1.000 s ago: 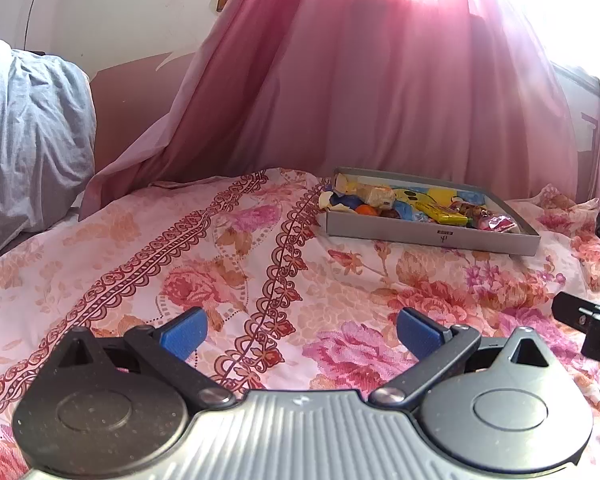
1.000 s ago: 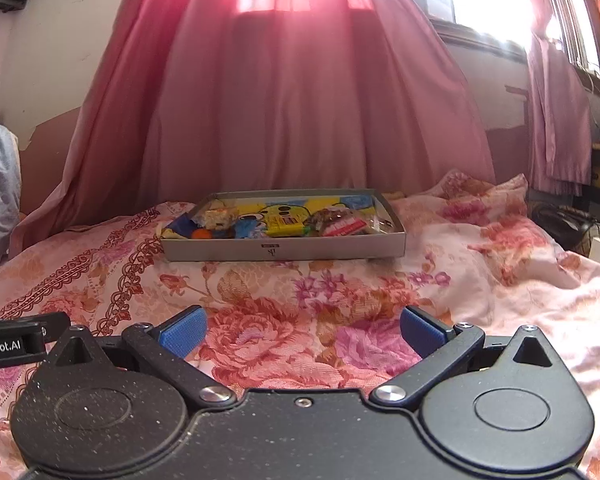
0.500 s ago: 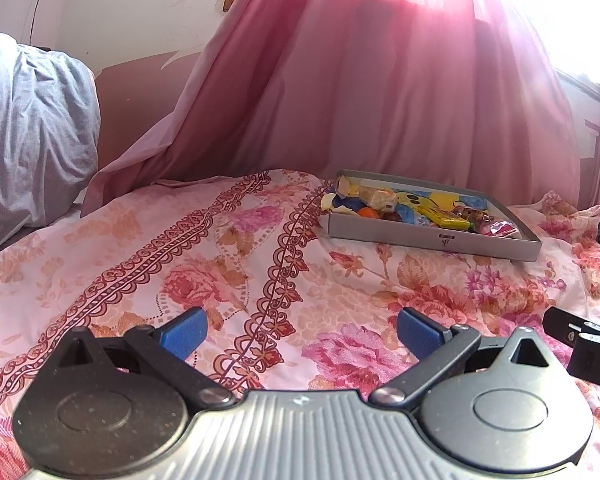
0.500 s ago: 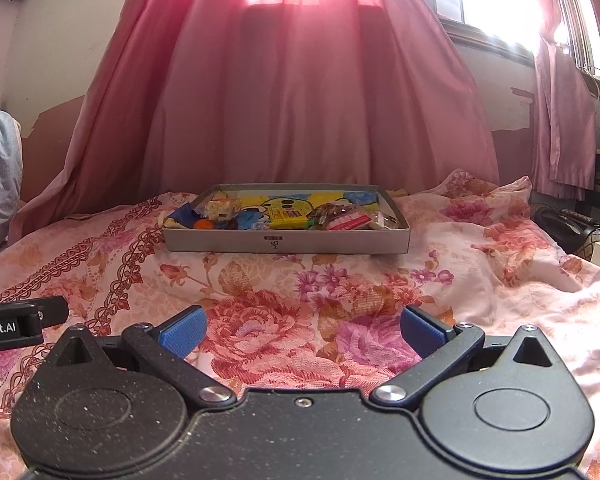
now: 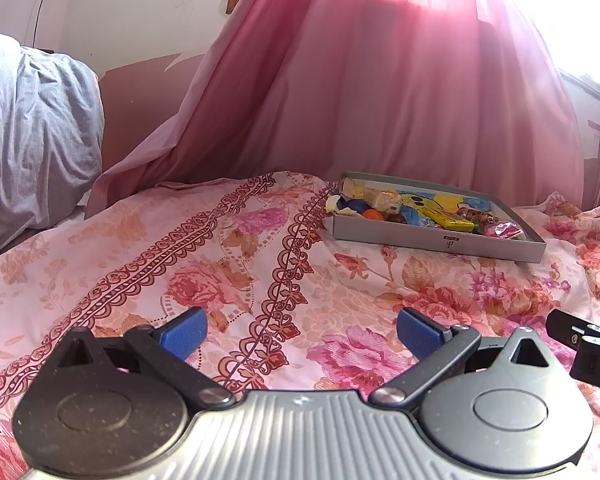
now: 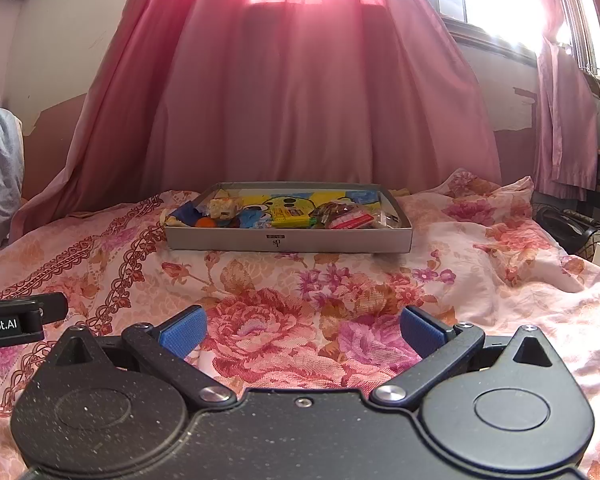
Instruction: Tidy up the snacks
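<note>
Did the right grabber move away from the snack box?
Yes. In the right wrist view the grey snack box sits higher and looks smaller against the pink curtain, so the open right gripper has backed away.

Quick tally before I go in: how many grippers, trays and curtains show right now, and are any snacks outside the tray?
Grippers: 2, left gripper and right gripper, both open and empty
Grey tray holding the snacks: 1
Pink curtains: 2 visible
Snacks outside the tray on the floral bedspread: 0 visible
Total: 5

Floral bedsheet; pink curtain behind; grey-blue bedding at left.
</note>
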### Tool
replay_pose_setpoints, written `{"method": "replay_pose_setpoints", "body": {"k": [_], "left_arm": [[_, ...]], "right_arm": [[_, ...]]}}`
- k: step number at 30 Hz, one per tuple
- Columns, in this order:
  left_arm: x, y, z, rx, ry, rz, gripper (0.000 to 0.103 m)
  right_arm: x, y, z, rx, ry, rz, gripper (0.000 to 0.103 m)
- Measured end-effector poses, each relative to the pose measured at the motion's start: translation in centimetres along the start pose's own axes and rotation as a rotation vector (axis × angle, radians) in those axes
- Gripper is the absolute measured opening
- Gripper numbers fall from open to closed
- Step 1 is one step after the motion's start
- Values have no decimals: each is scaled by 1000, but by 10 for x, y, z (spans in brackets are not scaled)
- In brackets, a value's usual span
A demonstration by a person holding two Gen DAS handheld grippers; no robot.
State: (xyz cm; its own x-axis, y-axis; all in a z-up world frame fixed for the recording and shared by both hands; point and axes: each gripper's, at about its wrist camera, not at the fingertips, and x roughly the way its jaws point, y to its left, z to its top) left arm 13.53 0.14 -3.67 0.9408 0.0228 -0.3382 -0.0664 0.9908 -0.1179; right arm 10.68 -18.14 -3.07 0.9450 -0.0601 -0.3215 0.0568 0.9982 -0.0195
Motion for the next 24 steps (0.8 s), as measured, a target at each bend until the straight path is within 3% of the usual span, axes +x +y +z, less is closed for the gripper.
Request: {"method": "replay_pose_setpoints", "body": {"k": [24], "left_arm": [[0, 0, 2, 1, -1, 3, 103]], "right_arm": [[1, 0, 0, -1, 3, 1, 102]]}}
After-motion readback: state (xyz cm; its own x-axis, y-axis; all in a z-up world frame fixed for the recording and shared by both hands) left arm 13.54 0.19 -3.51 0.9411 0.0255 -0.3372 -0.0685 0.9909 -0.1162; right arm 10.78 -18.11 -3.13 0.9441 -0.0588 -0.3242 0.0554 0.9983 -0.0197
